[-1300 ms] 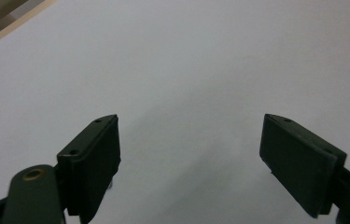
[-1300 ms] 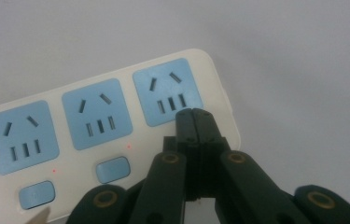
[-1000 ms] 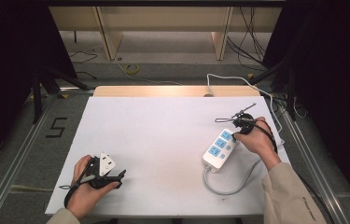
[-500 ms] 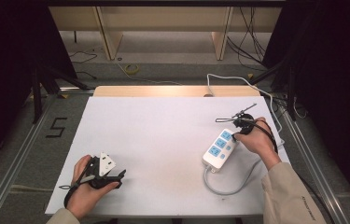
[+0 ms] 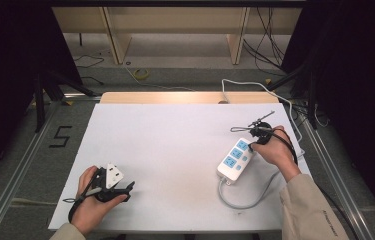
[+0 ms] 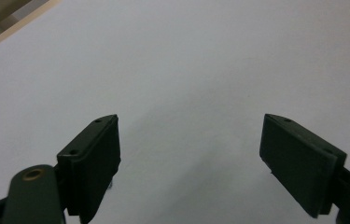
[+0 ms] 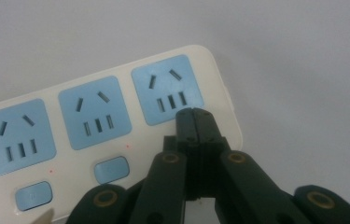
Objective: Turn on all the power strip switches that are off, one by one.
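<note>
The right hand-held gripper (image 7: 194,114) has its two black jaws pressed flat together with nothing between them, and their joined tip rests over the lower edge of the end socket of a cream plastic power strip with three pale-blue socket faces (image 7: 95,128). In the high view that strip (image 5: 235,159) lies right of centre, just to the lower left of the right hand-held gripper (image 5: 253,141), its long axis running diagonally from lower left to upper right. I judge the coming move to be a press or nudge on the strip, for which the right hand is far nearer. The left hand-held gripper (image 5: 127,187) rests at the lower left on the white tabletop (image 5: 165,150), jaws wide apart and empty, well apart from the strip. There is one strip, three sockets, and two small blue buttons (image 7: 111,170) visible.
</note>
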